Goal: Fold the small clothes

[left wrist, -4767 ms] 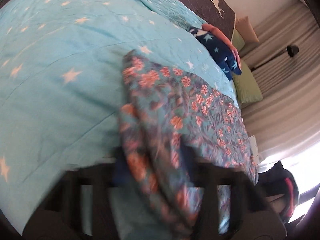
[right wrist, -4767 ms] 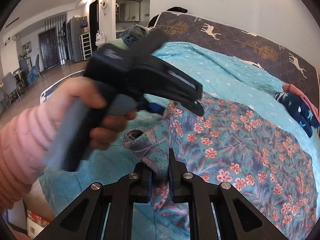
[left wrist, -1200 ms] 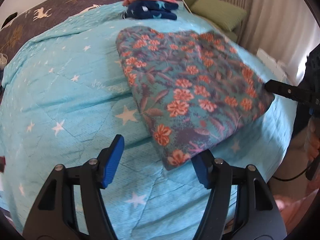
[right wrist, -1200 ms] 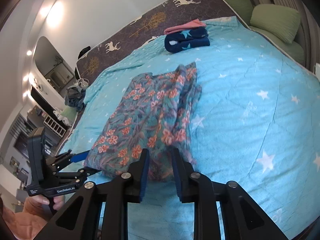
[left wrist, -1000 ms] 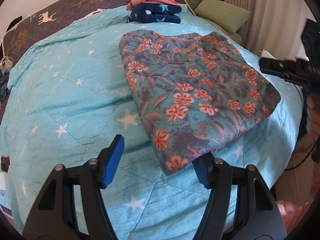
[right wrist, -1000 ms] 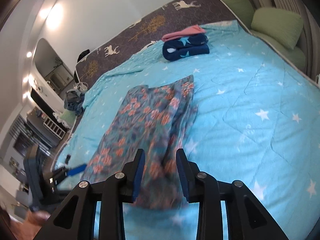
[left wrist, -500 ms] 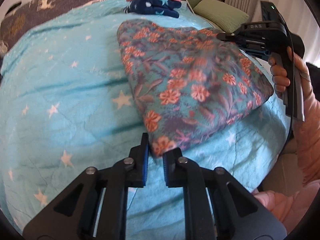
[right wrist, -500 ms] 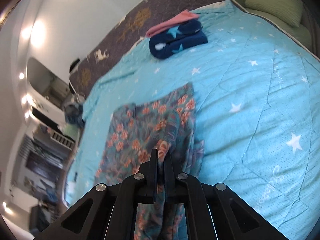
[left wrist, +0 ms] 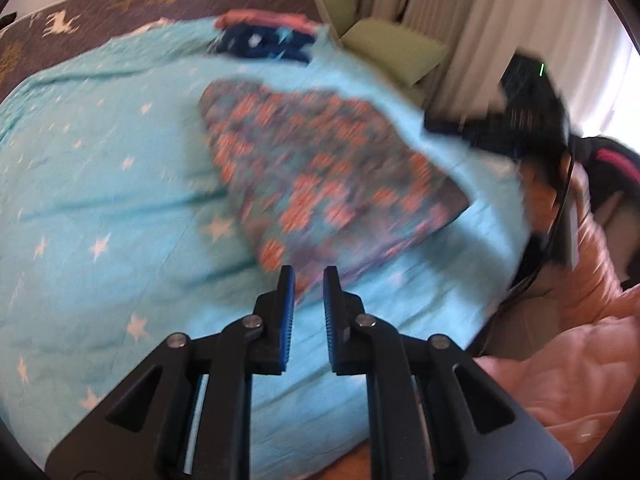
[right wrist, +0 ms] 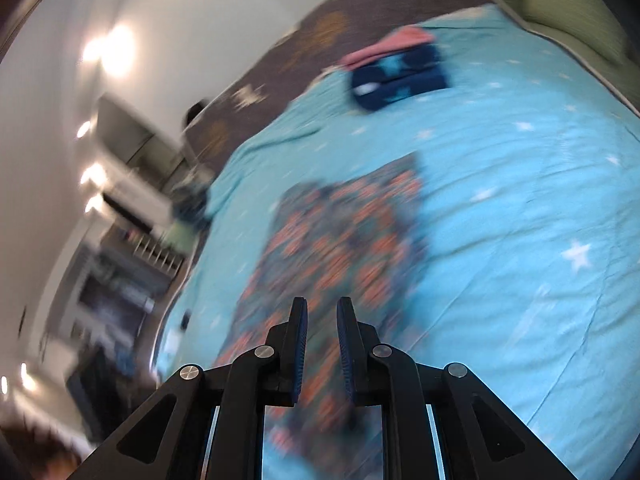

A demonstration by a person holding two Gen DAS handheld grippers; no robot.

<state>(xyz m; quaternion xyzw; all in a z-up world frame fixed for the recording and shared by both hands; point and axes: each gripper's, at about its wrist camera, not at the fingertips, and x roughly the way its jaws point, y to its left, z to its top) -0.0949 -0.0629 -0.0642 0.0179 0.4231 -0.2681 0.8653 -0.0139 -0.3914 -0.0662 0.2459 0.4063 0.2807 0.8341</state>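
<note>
A folded floral garment in teal with orange flowers lies on the turquoise star bedspread. My left gripper is slightly open, its tips at the garment's near corner, holding nothing. The right gripper's body shows at the far right edge of the bed. In the right wrist view the garment lies ahead and under my right gripper, which is slightly open and empty. Both views are motion blurred.
A folded stack, navy star cloth under pink, sits near the headboard; it also shows in the right wrist view. Green cushions and curtains lie past the bed. My pink sleeve is at lower right.
Both grippers have let go of the garment and opened a little. Both have pulled back from it, and the garment lies folded on the bed.
</note>
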